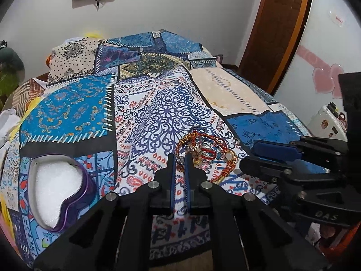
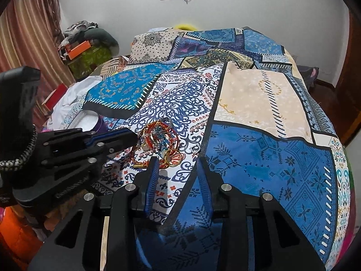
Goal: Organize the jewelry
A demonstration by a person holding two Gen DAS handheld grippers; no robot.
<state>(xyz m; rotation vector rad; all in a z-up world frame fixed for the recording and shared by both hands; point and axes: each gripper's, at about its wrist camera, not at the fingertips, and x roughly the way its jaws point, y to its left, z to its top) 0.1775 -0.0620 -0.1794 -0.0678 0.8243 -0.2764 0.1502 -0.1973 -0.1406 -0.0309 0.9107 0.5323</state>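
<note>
A tangled pile of jewelry (image 1: 206, 150), red and gold thread bracelets, rings and small sparkly pieces, lies on the patterned bedspread (image 1: 144, 108). It also shows in the right wrist view (image 2: 161, 141). My left gripper (image 1: 180, 158) is nearly closed at the pile's near edge, its tips around a small silvery piece (image 1: 179, 159). My right gripper (image 2: 177, 161) is open and empty, just short of the pile, beside a gold ring (image 2: 173, 157). A heart-shaped purple box (image 1: 61, 194) with white foam lining lies open at the left; in the right wrist view (image 2: 90, 120) the left gripper partly hides it.
The bedspread covers a bed with pillows (image 1: 74, 58) at the far end. A wooden door (image 1: 275, 27) stands at the right. Clothes and boxes (image 2: 85, 43) are piled by a curtain (image 2: 29, 31) at the left. A white case (image 1: 329, 122) sits beyond the bed's right edge.
</note>
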